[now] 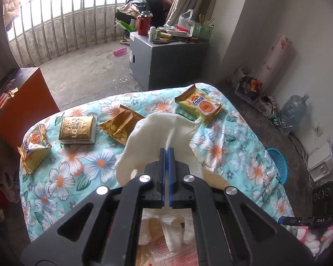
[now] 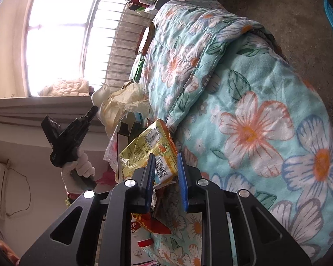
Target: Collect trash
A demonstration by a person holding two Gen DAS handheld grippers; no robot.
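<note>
My left gripper (image 1: 167, 149) is shut on a fold of a white plastic bag (image 1: 157, 133), which hangs above a floral quilt (image 1: 100, 161). In the right wrist view that left gripper (image 2: 94, 109) sits in a white-gloved hand (image 2: 82, 166), with the pale bag (image 2: 122, 104) bunched at its tip. My right gripper (image 2: 166, 161) is shut on a crumpled yellow snack wrapper (image 2: 148, 150) beside the quilt's edge (image 2: 255, 110). On the quilt lie a yellow snack packet (image 1: 199, 106), a torn golden wrapper (image 1: 119, 124), a gold tissue pack (image 1: 76, 129) and another yellow packet (image 1: 34, 148).
A grey box (image 1: 166, 62) with clutter on top stands beyond the quilt, and an orange-brown chest (image 1: 22, 102) is at the left. A blue basket (image 1: 277, 164), a water jug (image 1: 293, 113) and cables lie on the floor at the right. A red wrapper (image 2: 148, 221) lies under my right gripper.
</note>
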